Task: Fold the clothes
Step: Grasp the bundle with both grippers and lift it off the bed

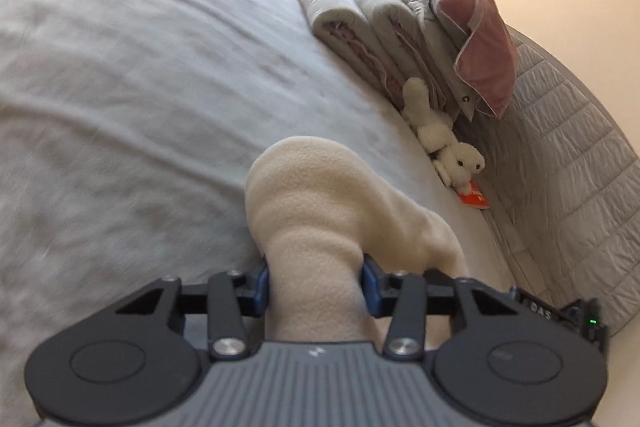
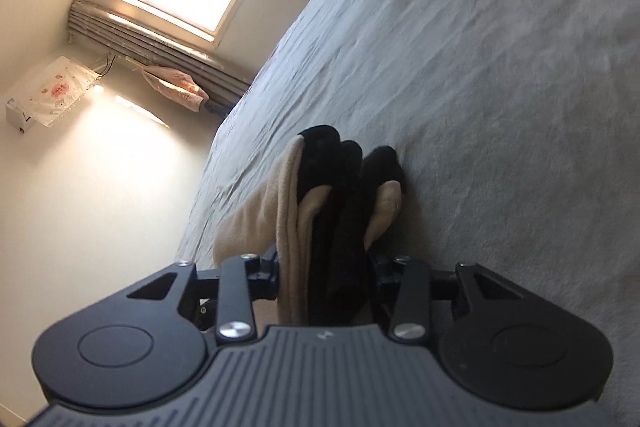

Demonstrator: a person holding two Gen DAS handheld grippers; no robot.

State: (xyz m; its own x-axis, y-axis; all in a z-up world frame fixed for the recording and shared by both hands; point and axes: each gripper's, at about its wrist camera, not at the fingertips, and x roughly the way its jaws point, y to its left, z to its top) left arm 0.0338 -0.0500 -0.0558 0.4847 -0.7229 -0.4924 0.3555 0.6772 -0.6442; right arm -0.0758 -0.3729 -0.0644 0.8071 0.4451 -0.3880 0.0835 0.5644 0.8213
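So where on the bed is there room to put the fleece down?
The wide bedsheet ahead of the cream fleece is bare. It is crowded along the headboard: folded quilts, pink pillow, plush toy.

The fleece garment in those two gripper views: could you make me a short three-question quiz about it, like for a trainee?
1. True or false: the left gripper is shut on the cream fleece.
2. Beside cream, which colour of cloth sits in the right gripper? A) red B) black C) green
3. What toy lies by the folded bedding at the headboard?

Key: 1 true; 2 B; 3 a white plush animal.
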